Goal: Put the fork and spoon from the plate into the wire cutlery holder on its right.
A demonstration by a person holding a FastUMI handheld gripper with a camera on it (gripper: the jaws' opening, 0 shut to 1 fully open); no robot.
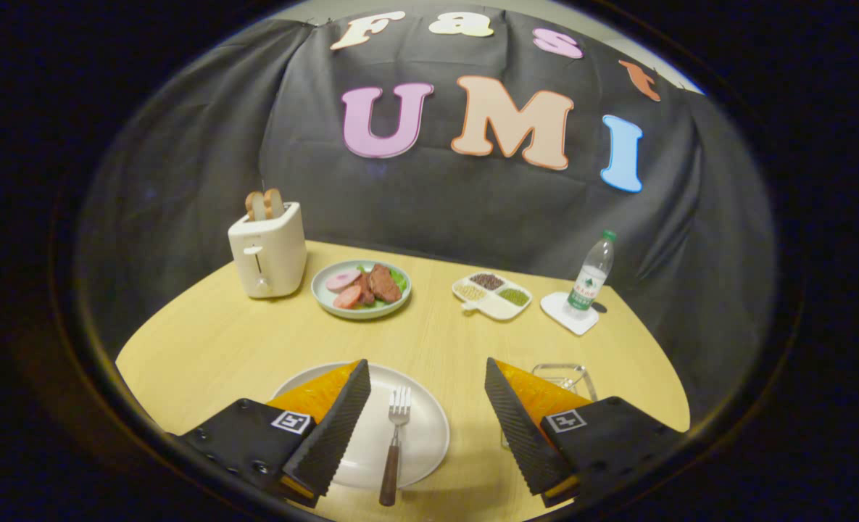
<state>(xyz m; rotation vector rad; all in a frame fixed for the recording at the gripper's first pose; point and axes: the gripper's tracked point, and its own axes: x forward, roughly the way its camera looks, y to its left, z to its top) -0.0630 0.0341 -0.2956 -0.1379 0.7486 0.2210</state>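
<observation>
The claw [427, 417] hangs over the near edge of the light wooden table [436, 341], its 2 ribbed black fingers [335, 428] spread wide apart and holding nothing. Between them, at the near edge, lies a white plate [425, 428], partly covered by the left finger. On the plate rests a fork [394, 449] with a dark wooden handle, its tines pointing toward the far edge and its handle end reaching past the plate's near rim. A spoon cannot be made out on the plate. The wire cutlery holder [563, 377] stands just right of the plate, near the right edge, mostly hidden behind the right finger, with only its upper rim showing. Farther off, near the far left corner, stands a cream toaster [268, 250] with 2 slices of bread [264, 204] sticking up from its slots. Just right of the toaster sits a pale green plate of sliced meat [361, 288] on green leaves. Toward the far edge, right of that plate and apart from it, is a white divided dish [492, 296] with dark, green and pale grains in its compartments. Near the far right corner a clear water bottle [591, 278] with a green cap stands upright on a white square coaster [568, 313].
</observation>
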